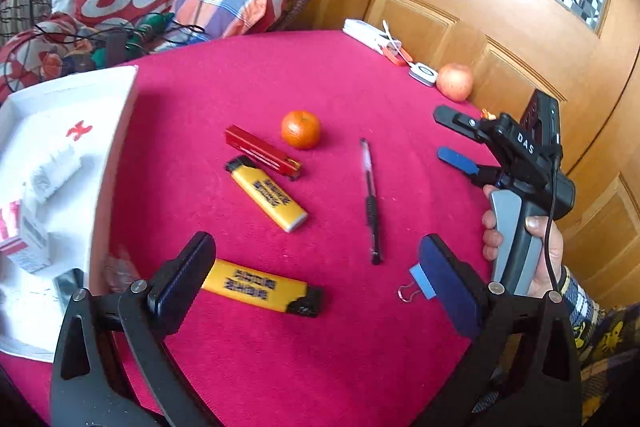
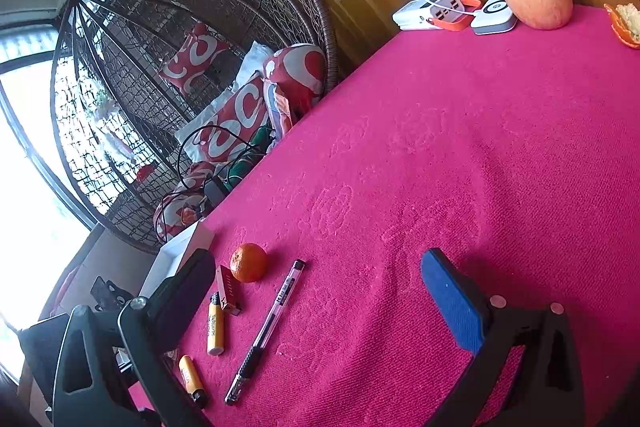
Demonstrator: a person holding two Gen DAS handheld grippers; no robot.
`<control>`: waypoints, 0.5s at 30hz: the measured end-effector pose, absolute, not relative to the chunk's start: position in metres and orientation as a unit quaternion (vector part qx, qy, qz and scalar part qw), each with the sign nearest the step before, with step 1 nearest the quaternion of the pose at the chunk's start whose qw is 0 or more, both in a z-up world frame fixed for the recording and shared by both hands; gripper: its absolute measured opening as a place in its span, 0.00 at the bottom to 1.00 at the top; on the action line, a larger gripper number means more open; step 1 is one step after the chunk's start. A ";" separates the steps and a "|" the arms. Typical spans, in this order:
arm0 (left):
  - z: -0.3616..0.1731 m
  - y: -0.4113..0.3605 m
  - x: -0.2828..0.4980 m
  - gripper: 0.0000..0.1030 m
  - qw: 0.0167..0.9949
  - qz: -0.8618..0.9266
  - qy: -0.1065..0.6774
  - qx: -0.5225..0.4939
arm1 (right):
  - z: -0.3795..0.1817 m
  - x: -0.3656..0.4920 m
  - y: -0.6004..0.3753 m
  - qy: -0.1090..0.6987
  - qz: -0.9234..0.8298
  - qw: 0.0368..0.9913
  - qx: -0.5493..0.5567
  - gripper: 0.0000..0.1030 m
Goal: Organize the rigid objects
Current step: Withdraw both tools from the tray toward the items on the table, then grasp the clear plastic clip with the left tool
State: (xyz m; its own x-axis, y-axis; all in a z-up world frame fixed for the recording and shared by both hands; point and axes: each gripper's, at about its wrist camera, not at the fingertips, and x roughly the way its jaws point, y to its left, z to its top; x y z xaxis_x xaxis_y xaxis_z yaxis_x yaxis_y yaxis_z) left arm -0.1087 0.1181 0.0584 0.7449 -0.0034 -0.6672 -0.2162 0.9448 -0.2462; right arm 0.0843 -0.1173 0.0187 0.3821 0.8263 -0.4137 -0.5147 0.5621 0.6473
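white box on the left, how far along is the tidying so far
The white box already holds some small packets. Nothing is in hand: the left gripper and right gripper are open. Two yellow lighters, red lighter, pen and binder clip lie on the cloth.

Black tool (image 1: 316,281), blue pads (image 1: 448,287), silver screws; "DAS" marking; plaid sleeve (image 1: 596,327).

"DAS" on right claw (image 1: 458,141) body.

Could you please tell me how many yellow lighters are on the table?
2: one lies beside the red lighter mid-table, the other lies nearer, between the left gripper's fingers. None seems hidden.
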 end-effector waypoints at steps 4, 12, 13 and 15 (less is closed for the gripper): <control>0.081 0.164 -0.136 0.99 0.916 0.123 0.341 -0.170 | 0.019 0.085 -0.118 0.367 0.418 0.803 0.214 1.00; 0.047 0.135 -0.130 0.99 0.901 0.070 0.400 -0.152 | 0.019 0.086 -0.117 0.368 0.417 0.804 0.212 1.00; 0.040 0.128 -0.128 0.99 0.896 0.083 0.409 -0.150 | 0.019 0.086 -0.117 0.368 0.417 0.804 0.212 1.00; 0.031 0.119 -0.130 0.99 0.888 0.113 0.413 -0.165 | 0.019 0.086 -0.117 0.368 0.417 0.804 0.212 1.00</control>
